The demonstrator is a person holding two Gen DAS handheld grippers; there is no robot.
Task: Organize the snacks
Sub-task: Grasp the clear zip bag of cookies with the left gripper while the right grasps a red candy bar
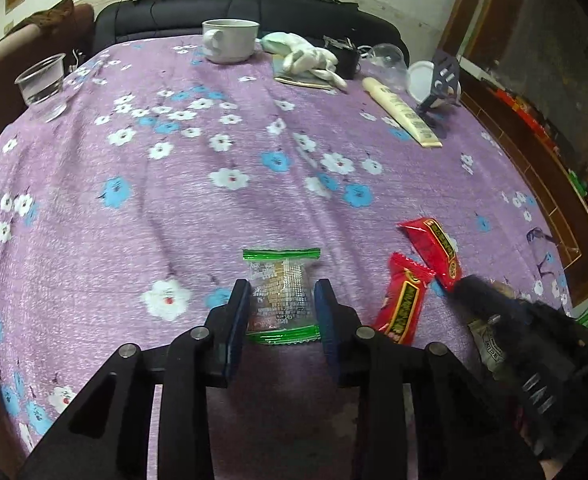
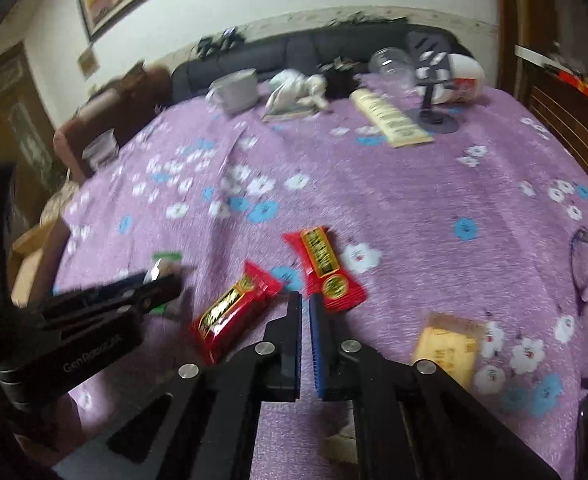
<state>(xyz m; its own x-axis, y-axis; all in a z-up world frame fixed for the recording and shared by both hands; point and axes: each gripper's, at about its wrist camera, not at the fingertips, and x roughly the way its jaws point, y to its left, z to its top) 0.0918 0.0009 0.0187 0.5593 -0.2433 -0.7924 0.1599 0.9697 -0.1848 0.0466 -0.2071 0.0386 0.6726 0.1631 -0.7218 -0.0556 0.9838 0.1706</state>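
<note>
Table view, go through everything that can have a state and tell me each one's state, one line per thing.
Left gripper: open, fingers either side of green snack, which lies flat.
Right gripper: shut, empty.
Red bars: two, sealed, flat.
Yellow packet: flat.
Mug: upright.
Clear cup: upright.
Tube: lying down.
Dome lid: tipped over.

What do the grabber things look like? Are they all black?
Mostly black. The left gripper and right gripper have angular black frames with cut-out slots and round silver screws. Each has two flat fingers with dark blue pads, ridged on the right gripper. One body carries white lettering, roughly "GenRobot".
</note>
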